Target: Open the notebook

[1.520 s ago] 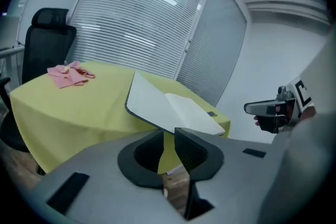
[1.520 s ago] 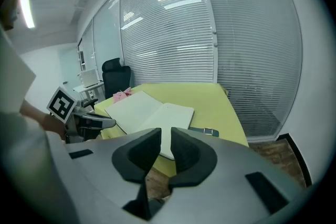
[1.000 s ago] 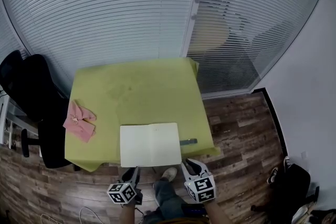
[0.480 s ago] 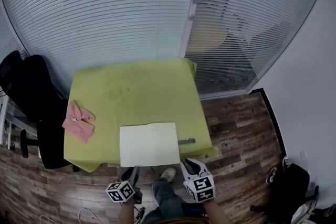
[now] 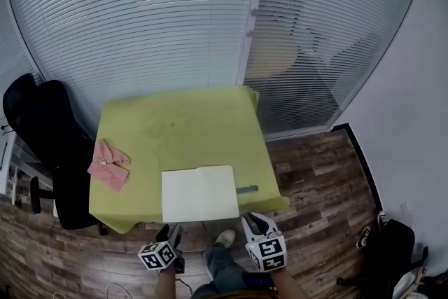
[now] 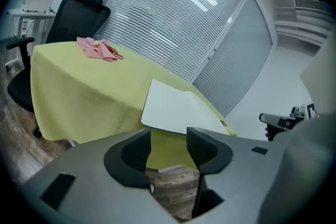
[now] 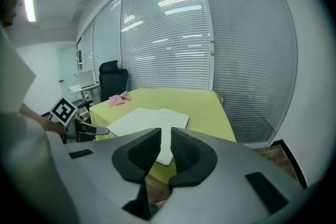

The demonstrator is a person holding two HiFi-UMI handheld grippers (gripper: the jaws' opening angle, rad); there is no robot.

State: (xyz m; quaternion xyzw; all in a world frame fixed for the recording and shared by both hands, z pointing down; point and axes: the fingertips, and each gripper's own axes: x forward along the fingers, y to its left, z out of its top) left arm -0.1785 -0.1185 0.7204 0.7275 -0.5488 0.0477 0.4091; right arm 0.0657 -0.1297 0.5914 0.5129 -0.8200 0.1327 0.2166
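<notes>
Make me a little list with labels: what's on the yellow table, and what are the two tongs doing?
Table: yellow-green cloth over it
Notebook: lying open at the table's near edge
Pink cloth: crumpled, on the table's left side
Small dark thing: right of the notebook; too small to tell
Chair: black, left of the table
Left tongs: jaws wide apart, just been opening, nothing between them
Right tongs: jaws slightly apart, nothing between them
</notes>
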